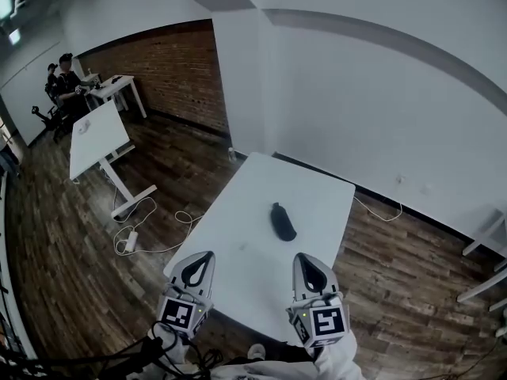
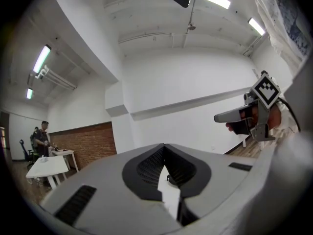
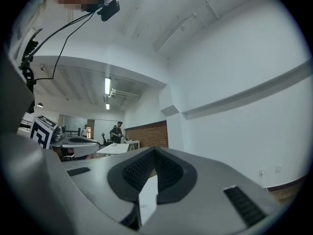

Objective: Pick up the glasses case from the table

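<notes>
The glasses case (image 1: 283, 222) lies flat on the white table (image 1: 238, 244), close to its middle and alone there, so the way to it is free. I judge that the step in hand is the reach, not yet the grasp. To do it well, one gripper should first open its jaws wider than the narrow side of the case, come over the middle of the table, tilt down from its level pose, and close across the short width, not along the length. The case is black, long and rounded, with a smooth-looking shell, and it lies at a slant to the table's edges; it may slide if pushed from one side only. The left gripper (image 1: 204, 258) and the right gripper (image 1: 304, 261) both hang over the near edge of the table, each with its jaws fully together and holding nothing.
</notes>
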Action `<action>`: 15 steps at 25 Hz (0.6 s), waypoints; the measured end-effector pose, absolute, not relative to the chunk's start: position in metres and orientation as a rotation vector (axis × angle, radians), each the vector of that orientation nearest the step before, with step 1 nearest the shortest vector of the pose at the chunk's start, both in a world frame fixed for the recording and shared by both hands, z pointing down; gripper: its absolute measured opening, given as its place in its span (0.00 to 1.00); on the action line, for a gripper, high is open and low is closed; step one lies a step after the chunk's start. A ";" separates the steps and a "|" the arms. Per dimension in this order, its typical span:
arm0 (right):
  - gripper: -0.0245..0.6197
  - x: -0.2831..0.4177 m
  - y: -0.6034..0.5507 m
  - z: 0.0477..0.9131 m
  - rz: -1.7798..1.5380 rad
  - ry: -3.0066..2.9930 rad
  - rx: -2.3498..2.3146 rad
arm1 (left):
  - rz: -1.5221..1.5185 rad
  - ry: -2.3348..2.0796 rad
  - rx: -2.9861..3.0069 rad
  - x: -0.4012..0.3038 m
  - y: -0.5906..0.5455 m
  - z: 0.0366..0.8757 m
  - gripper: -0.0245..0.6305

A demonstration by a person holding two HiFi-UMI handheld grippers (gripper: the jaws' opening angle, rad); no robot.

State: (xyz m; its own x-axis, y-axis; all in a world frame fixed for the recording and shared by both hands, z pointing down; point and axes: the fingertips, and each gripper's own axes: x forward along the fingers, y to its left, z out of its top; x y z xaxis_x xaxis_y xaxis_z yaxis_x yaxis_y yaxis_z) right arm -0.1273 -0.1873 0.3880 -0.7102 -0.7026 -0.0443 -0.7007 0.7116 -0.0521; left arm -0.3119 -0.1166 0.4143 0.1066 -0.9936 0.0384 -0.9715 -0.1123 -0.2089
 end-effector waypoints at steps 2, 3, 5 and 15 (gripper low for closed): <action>0.05 -0.125 -0.200 0.390 -0.062 2.861 -1.146 | -0.268 2.024 -2.192 -0.311 -0.124 0.412 0.06; 0.05 -0.124 -0.207 0.391 -0.068 2.867 -1.132 | -0.262 2.039 -2.186 -0.309 -0.129 0.411 0.06; 0.05 -0.123 -0.222 0.394 -0.076 2.880 -1.104 | -0.243 2.077 -2.190 -0.305 -0.141 0.411 0.06; 0.05 -0.088 -0.297 0.404 -0.113 2.902 -1.048 | -0.008 2.420 -2.367 -0.295 -0.229 0.459 0.50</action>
